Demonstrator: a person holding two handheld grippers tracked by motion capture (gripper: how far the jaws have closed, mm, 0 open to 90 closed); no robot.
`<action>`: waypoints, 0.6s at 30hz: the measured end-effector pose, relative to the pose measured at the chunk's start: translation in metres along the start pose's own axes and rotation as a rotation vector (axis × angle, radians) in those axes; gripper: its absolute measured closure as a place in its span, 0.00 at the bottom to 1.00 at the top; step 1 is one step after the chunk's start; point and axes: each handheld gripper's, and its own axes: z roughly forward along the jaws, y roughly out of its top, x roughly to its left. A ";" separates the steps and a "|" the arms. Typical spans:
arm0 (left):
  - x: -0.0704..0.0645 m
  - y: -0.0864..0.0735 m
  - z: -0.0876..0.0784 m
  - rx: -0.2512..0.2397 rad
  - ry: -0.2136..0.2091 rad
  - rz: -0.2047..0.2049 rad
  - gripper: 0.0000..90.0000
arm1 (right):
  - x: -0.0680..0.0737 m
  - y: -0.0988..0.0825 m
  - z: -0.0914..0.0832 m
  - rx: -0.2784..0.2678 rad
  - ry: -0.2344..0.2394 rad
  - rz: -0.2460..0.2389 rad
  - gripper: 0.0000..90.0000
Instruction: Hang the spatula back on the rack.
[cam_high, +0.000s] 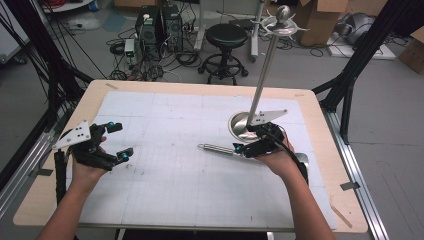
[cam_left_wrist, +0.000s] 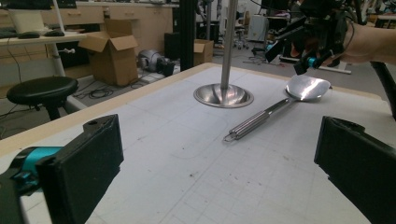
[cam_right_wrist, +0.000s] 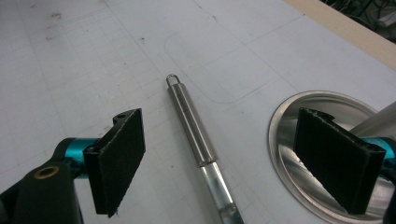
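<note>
A steel spoon (cam_high: 215, 148) lies on the white gridded mat, its handle pointing left with a wire loop at the tip. My right gripper (cam_high: 245, 140) hovers open over the spoon's neck, one jaw on each side. In the right gripper view the handle (cam_right_wrist: 191, 116) runs between the jaws of the right gripper (cam_right_wrist: 227, 158), untouched. Just behind stands a metal stand with a round base (cam_high: 240, 125) and a tall pole (cam_high: 263, 70). My left gripper (cam_high: 120, 141) is open and holds nothing at the mat's left side. It faces the spoon (cam_left_wrist: 306, 87) and the base (cam_left_wrist: 223, 95).
The mat (cam_high: 165, 190) covers most of a wooden table (cam_high: 40, 200). On the floor behind stand a black stool (cam_high: 227, 37), computer towers (cam_high: 155, 25) with cables, and cardboard boxes (cam_high: 320, 15). Black frame legs (cam_high: 350, 75) flank the table.
</note>
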 end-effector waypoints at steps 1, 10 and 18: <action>0.000 0.000 0.000 0.003 -0.002 0.004 0.02 | -0.001 0.001 0.002 0.019 -0.003 -0.005 0.18; -0.001 0.000 0.002 0.012 0.001 0.009 0.02 | -0.003 0.004 0.030 0.134 0.016 -0.041 0.18; -0.001 -0.001 0.003 0.020 0.001 0.012 0.02 | -0.002 0.000 0.057 0.234 0.026 -0.083 0.19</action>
